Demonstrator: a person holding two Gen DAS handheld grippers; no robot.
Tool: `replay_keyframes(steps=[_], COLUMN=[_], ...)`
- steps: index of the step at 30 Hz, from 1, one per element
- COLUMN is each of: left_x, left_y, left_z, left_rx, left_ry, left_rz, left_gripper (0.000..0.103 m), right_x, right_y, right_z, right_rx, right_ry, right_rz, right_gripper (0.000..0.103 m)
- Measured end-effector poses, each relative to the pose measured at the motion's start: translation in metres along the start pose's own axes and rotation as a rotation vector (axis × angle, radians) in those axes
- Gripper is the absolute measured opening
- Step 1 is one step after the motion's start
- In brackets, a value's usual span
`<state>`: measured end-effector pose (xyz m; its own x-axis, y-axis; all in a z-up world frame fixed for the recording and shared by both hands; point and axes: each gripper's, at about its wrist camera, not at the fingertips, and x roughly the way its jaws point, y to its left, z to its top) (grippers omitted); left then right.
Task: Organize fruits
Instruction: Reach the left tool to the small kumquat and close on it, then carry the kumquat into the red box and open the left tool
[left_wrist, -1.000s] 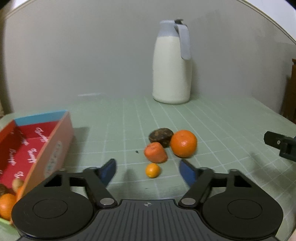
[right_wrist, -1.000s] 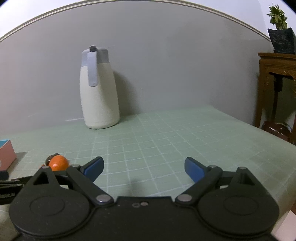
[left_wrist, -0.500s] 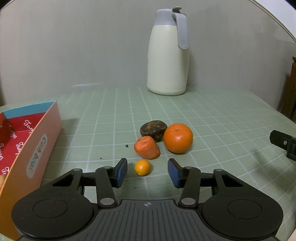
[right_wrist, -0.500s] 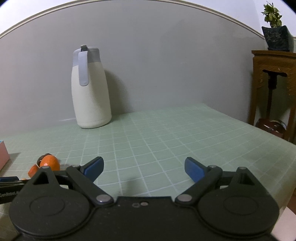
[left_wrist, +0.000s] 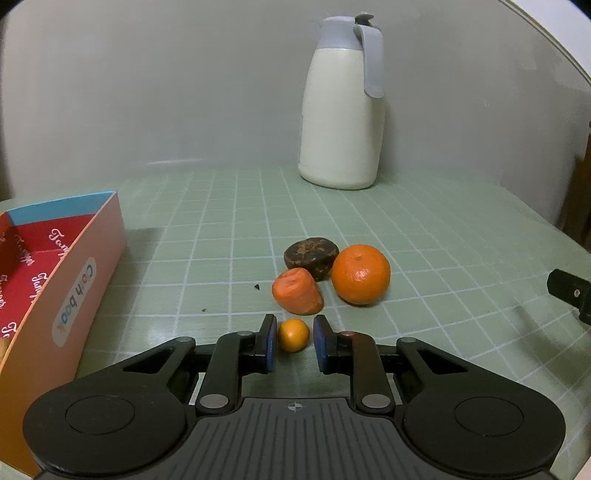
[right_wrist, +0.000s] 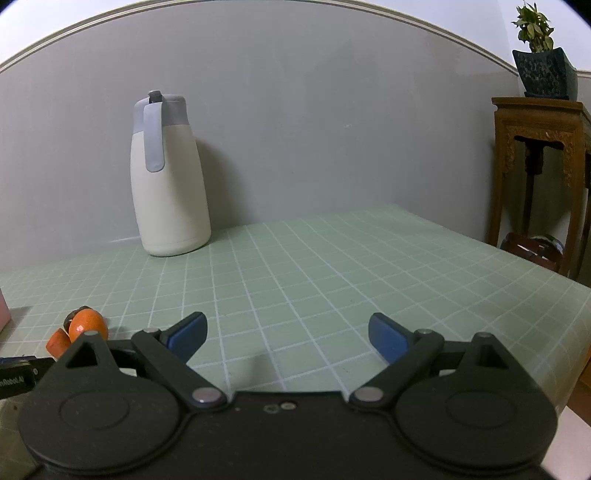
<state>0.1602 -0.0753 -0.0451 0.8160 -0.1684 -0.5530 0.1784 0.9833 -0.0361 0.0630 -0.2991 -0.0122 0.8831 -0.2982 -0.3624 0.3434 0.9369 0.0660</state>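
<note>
Having just closed narrow on the kumquat (left_wrist: 293, 335) with the left hand-held gripper (left_wrist: 294, 325), squeeze no harder than needed: small, round and smooth, so likely to squirt forward out of the pads. Lift straight up off the bench (left_wrist: 424, 229) first, clear of the red-orange chunk (left_wrist: 297, 291) just beyond the fingertips. Then swing left to the box (left_wrist: 74, 295) and lower inside its wall before letting go. Leave the orange (left_wrist: 360, 275) and the dark fruit (left_wrist: 310, 256), close together behind the chunk, undisturbed. Hold the right hand-held gripper (right_wrist: 288, 330) wide and empty over bare bench, well apart from the fruit and out of the way

Reads as gripped, yet hard to tell whether the right-side pad presses the kumquat fully or only just meets it. Cannot see the kumquat's underside, nor how low on it the pads sit. Cannot see most of the box, cut off at the left edge, so no judging the room left inside. Cannot name the dark fruit, nor say whether the chunk is fruit or a carrot end. From the right wrist, only slivers of orange and chunk past the gripper's body, with no sight of the kumquat at all
</note>
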Motion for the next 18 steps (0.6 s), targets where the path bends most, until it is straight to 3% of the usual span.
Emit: replay_keyframes(steps=[18], left_x=[-0.015], left_y=[0.002], left_z=[-0.003], left_rx=[0.008], left_ry=[-0.062], left_rz=[0.008], left_gripper=[0.019], right_x=[0.0], right_y=[0.006], right_z=[0.0], right_rx=[-0.014], right_ry=[0.012], right_rz=[0.039], right_gripper=[0.094])
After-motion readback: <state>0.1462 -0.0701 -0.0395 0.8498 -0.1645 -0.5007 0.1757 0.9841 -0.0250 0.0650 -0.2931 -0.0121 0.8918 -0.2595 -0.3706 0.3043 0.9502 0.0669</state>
